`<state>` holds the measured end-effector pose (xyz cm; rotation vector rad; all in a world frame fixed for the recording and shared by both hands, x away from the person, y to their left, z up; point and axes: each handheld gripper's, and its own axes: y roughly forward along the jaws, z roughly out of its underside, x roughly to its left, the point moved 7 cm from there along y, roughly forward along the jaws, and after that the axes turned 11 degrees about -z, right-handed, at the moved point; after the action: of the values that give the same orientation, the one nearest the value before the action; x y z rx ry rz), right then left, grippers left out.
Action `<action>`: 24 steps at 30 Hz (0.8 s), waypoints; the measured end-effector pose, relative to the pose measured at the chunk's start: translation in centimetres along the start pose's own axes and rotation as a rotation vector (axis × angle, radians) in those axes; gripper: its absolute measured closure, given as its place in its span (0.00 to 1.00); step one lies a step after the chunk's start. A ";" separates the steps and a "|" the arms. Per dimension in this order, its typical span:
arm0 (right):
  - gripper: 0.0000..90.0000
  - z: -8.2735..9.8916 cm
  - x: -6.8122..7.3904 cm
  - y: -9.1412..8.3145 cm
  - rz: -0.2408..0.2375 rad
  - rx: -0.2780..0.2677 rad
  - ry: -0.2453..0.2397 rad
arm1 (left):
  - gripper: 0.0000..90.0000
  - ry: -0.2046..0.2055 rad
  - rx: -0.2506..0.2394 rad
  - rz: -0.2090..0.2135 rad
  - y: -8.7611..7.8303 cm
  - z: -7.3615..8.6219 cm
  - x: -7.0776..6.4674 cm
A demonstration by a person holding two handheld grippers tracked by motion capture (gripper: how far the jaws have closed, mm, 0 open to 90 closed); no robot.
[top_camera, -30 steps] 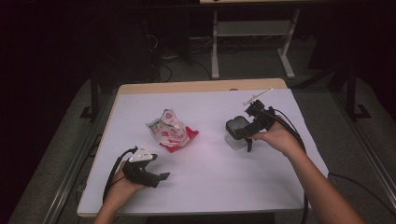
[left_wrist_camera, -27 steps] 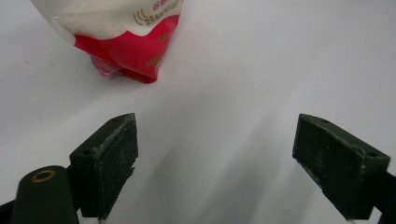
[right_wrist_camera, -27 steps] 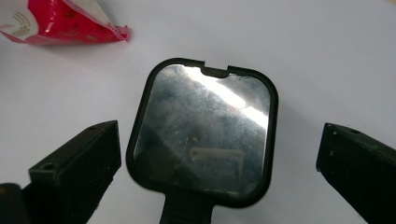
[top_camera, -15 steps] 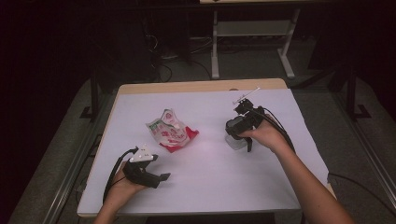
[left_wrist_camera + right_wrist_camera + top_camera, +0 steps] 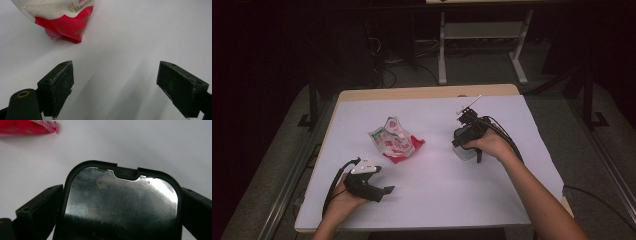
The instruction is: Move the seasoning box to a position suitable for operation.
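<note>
White covering spreads over the tabletop (image 5: 432,200), with dark floor and cables beyond its far edge. I have my right tongs (image 5: 464,142) right of centre, clenched on a clear container with a black-rimmed lid (image 5: 120,205); in the right gripper view its jaws press against both sides of that lid, whose shiny top faces the camera. From above, the container's pale body shows just under my hand, resting on the tabletop. My left tongs (image 5: 384,191) sit near the front left edge, released, jaws wide apart with bare surface between them. A crumpled red and white packet (image 5: 394,142) lies between the two, near the middle, and its red corner shows ahead of the left jaws (image 5: 65,27).
</note>
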<state>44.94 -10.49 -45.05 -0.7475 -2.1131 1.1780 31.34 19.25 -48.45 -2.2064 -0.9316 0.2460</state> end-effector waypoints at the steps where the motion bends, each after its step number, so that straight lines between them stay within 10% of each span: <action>1: 0.02 0.0 0.0 0.0 0.000 0.000 0.000 | 0.15 0.000 0.001 0.001 0.0 0.0 0.0; 24: 0.16 0.0 0.2 -0.2 0.011 0.023 -0.011 | 0.16 0.008 0.009 0.009 0.1 0.1 -0.1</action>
<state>44.78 -10.49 -44.82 -0.7446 -2.1032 1.2125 31.27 19.14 -48.59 -2.2021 -0.9154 0.2453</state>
